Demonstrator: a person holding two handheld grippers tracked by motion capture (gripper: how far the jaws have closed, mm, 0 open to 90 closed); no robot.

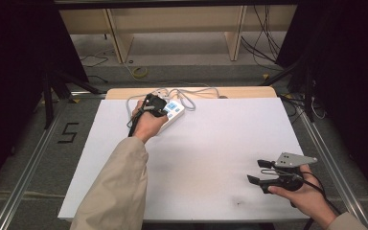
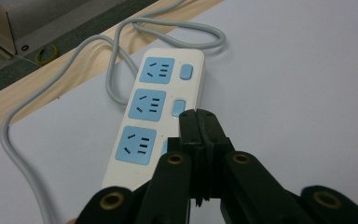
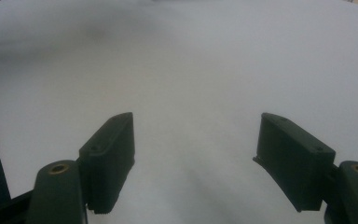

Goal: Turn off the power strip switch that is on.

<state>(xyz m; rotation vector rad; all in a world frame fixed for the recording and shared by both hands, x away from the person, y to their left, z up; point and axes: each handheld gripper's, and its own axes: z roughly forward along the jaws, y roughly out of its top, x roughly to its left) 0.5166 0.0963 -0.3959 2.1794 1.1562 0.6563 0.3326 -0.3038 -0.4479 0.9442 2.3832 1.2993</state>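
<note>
White sheeting covers the surface (image 1: pixel 211 158); at its far edge a power strip (image 1: pixel 172 112) lies slanted, partly hidden by the left hand-held gripper (image 1: pixel 154 104). Left gripper view: jaws pressed together over the strip's switches (image 2: pixel 179 107), cord (image 2: pixel 121 60) looping beyond. Right gripper view: the right hand-held gripper (image 3: pixel 196 154) gapes wide, empty.

So there's a white power strip (image 1: pixel 173 113) sitting near the far edge of the table (image 1: pixel 211 158), three blue sockets with little blue switches beside them, and its grey cord (image 2: pixel 121 60) loops over the wooden edge. Beyond the table there's a yellow ring (image 1: pixel 140 72) on the floor, plus wooden shelving (image 1: pixel 172 28) and cables (image 1: pixel 263 43).
</note>
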